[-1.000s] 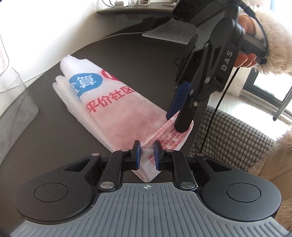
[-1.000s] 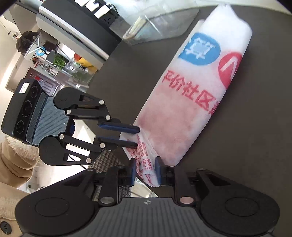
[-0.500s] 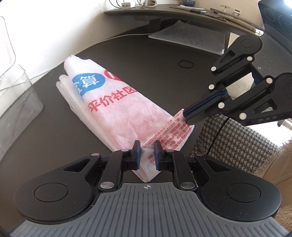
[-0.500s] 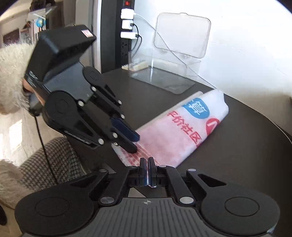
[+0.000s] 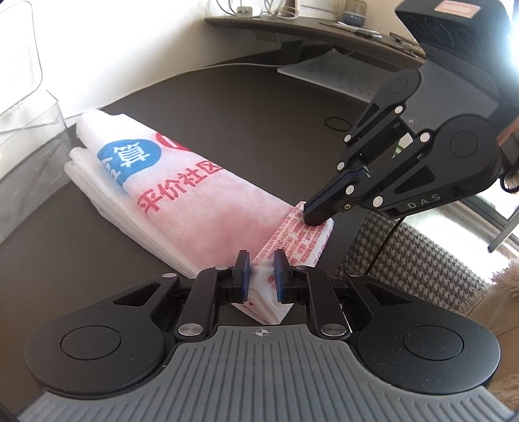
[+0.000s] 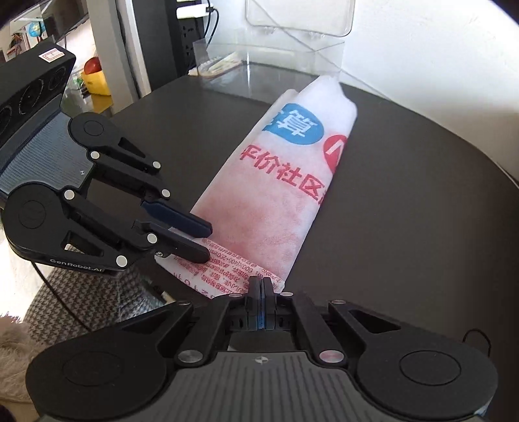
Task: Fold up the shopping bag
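A white and pink shopping bag [image 5: 201,207] with a blue circle and red print lies folded into a long strip on the dark round table [image 5: 259,107]. Its near end, printed in small red text, sticks up past the table edge. My left gripper [image 5: 262,271] is shut on that end, the layers bunched between its blue pads. My right gripper [image 5: 316,214] comes in from the right, shut on the other corner of the same end. In the right wrist view the bag [image 6: 285,201] runs away from my right gripper [image 6: 259,285], and my left gripper [image 6: 201,243] clamps the end from the left.
A clear plastic box [image 6: 275,65] stands at the bag's far end, against the wall. Papers [image 5: 334,74] lie at the back of the table under a shelf [image 5: 292,26]. A houndstooth seat [image 5: 405,266] sits below the table edge.
The right gripper, open around the bag's end a second ago, has closed on it and rolled round to reach in from the side. The left gripper has kept its grip and place.
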`<state>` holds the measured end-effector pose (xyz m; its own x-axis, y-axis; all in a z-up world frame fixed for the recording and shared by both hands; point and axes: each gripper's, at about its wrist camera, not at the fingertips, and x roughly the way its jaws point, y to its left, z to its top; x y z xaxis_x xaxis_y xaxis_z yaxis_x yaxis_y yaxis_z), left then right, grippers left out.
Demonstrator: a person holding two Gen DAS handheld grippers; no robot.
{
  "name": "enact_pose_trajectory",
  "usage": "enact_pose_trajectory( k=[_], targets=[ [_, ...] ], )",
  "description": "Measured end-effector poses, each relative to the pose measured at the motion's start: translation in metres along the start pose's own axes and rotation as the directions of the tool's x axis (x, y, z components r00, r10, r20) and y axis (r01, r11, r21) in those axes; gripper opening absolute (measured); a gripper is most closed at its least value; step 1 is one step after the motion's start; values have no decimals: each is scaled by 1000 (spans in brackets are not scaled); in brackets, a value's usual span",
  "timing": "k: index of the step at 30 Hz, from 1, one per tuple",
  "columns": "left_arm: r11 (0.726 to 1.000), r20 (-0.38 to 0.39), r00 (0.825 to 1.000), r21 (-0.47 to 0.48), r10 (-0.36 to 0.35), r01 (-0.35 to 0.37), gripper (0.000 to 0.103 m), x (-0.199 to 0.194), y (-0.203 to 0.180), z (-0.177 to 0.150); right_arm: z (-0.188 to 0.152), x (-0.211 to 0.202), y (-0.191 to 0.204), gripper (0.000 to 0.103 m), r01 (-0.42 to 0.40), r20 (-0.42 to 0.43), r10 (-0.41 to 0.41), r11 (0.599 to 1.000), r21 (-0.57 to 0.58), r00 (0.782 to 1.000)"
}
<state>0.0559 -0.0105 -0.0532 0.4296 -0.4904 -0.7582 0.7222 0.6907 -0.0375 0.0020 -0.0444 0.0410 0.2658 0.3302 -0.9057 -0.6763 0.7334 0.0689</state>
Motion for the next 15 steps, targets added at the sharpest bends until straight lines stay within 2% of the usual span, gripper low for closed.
enact_pose_trajectory(
  k=[3, 5, 6, 7, 8, 9, 12, 15],
  targets=[
    [1000, -9, 1000, 3, -20, 20, 20, 2, 4, 2, 0, -2, 4, 0, 10, -7, -11, 1000, -29, 1000],
    [999, -20, 999, 8, -40, 40, 21, 5, 8, 5, 0, -4, 7, 4, 18, 7, -17, 997, -75, 1000],
    [999, -28, 998, 6, -51, 51, 21, 6, 11, 7, -2, -9, 8, 12, 15, 40, -11, 995, -103, 999],
    [998, -37, 997, 4, -63, 63, 21, 7, 13, 8, -4, -16, 9, 34, 11, 83, 0, 991, -132, 997],
    [997, -45, 996, 1, -75, 75, 21, 8, 16, 10, -8, -22, 10, 43, 11, 119, 9, 987, -163, 993],
    [997, -52, 995, 1, -83, 83, 21, 8, 17, 10, -13, -25, 14, 47, 11, 144, 20, 977, -211, 989],
    [994, -71, 992, 1, -104, 105, 21, 7, 20, 10, -26, -27, 28, 47, 12, 188, 58, 936, -351, 981],
    [992, -87, 988, -10, -128, 128, 21, 6, 25, 9, -38, -21, 45, 47, 58, 221, 68, 853, -518, 973]
  ],
)
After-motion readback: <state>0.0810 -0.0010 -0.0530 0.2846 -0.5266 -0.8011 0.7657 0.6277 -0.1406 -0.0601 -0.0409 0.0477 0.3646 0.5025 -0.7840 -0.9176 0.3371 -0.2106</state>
